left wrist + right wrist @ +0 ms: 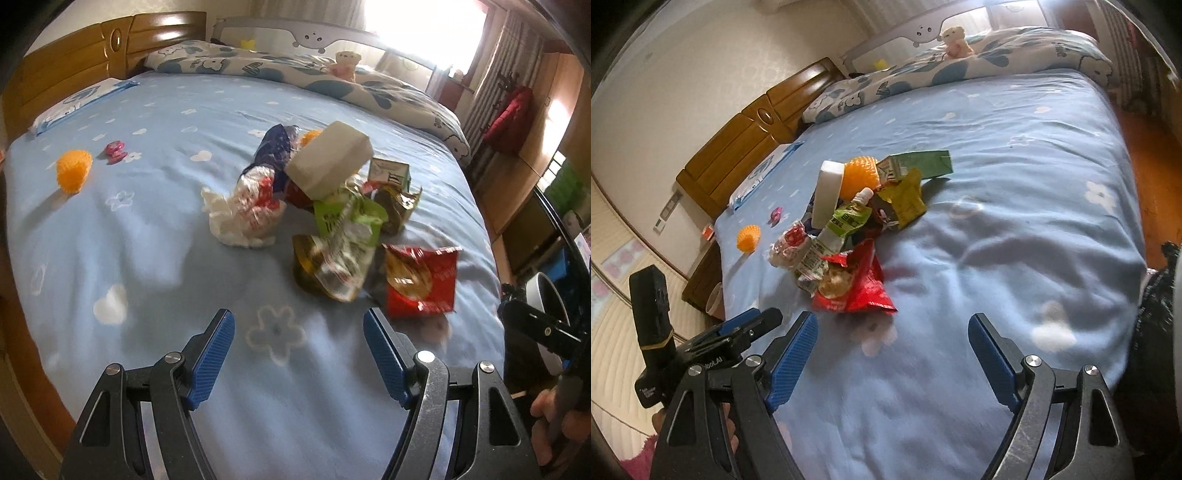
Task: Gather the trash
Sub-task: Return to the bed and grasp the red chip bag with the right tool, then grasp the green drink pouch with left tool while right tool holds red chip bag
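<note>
A heap of trash lies on the blue bed sheet (155,229): a red snack bag (421,280), a green and silver wrapper (343,236), a crumpled white and red plastic bag (243,210), a white box (328,162) and a green carton (389,171). My left gripper (299,325) is open and empty, just short of the heap. In the right wrist view the red snack bag (857,284) lies nearest, with the white box (829,192) and green carton (919,164) behind. My right gripper (894,328) is open and empty, just short of the red bag.
An orange spiky ball (74,170) and a small pink item (116,149) lie apart at the left. A rolled quilt (295,70) with a teddy bear (345,62) lies along the far side. A wooden headboard (74,62) stands at the left. The other handheld gripper (738,332) shows at the left of the right wrist view.
</note>
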The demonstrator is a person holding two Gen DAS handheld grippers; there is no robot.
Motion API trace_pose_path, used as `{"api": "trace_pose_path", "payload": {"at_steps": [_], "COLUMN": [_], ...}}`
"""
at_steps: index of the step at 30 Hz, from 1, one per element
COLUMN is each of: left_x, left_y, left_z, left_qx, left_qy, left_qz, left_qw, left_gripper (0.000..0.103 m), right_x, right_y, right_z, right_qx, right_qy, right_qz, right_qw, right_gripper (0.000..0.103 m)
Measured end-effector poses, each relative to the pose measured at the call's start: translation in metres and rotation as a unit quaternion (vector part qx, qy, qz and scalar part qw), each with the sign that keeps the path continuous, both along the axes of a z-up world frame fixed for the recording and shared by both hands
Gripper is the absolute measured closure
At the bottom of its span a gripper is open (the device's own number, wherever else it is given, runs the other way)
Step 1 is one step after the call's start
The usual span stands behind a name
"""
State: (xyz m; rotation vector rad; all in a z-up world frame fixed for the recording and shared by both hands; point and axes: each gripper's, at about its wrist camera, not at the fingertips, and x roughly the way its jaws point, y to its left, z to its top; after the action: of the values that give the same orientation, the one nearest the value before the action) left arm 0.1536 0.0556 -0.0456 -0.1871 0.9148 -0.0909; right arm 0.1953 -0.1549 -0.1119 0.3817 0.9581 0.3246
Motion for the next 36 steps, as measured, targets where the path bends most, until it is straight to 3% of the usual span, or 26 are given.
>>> {"api": "trace_pose_path", "payload": {"at_steps": [3, 12, 14, 16, 19, 22, 36], "left_x": [0.013, 0.071, 0.082, 0.091, 0.095, 0.092, 0.024], "left_y": [0.001, -0.006, -0.013, -0.015, -0.022, -0.027, -0.043], "left_z": [-0.002, -0.016, -0.023, -0.032, -0.038, -0.036, -0.013], "left_qx": [0.0, 0.029, 0.04, 0.043, 0.055, 0.062, 0.011], "left_qy": [0.001, -0.008, -0.007, 0.006, 0.004, -0.004, -0.032], "left_qz": [-0.008, -0.055, -0.07, -0.082, -0.093, -0.097, -0.097], "left_qw": [1.0, 0.9981, 0.9967, 0.9957, 0.9941, 0.9934, 0.9946], "left_gripper": [0.031, 0.033, 0.039, 0.068, 0.07, 0.071, 0.073], "right_x": [0.009, 0.04, 0.044, 0.047, 0.044, 0.035, -0.014], "right_y": [0.007, 0.018, 0.02, 0.022, 0.019, 0.02, -0.036], "right_z": [-0.003, -0.028, -0.033, -0.038, -0.039, -0.029, 0.008], "right_qx": [0.006, 0.039, 0.044, 0.059, 0.079, 0.069, 0.049], "right_qy": [0.001, 0.038, 0.046, 0.055, 0.051, 0.032, -0.004], "right_qz": [0.004, 0.014, 0.017, 0.025, 0.031, 0.041, 0.001], "right_qw": [1.0, 0.998, 0.998, 0.996, 0.995, 0.996, 0.999], "right_gripper": [0.022, 0.057, 0.065, 0.079, 0.097, 0.099, 0.099]}}
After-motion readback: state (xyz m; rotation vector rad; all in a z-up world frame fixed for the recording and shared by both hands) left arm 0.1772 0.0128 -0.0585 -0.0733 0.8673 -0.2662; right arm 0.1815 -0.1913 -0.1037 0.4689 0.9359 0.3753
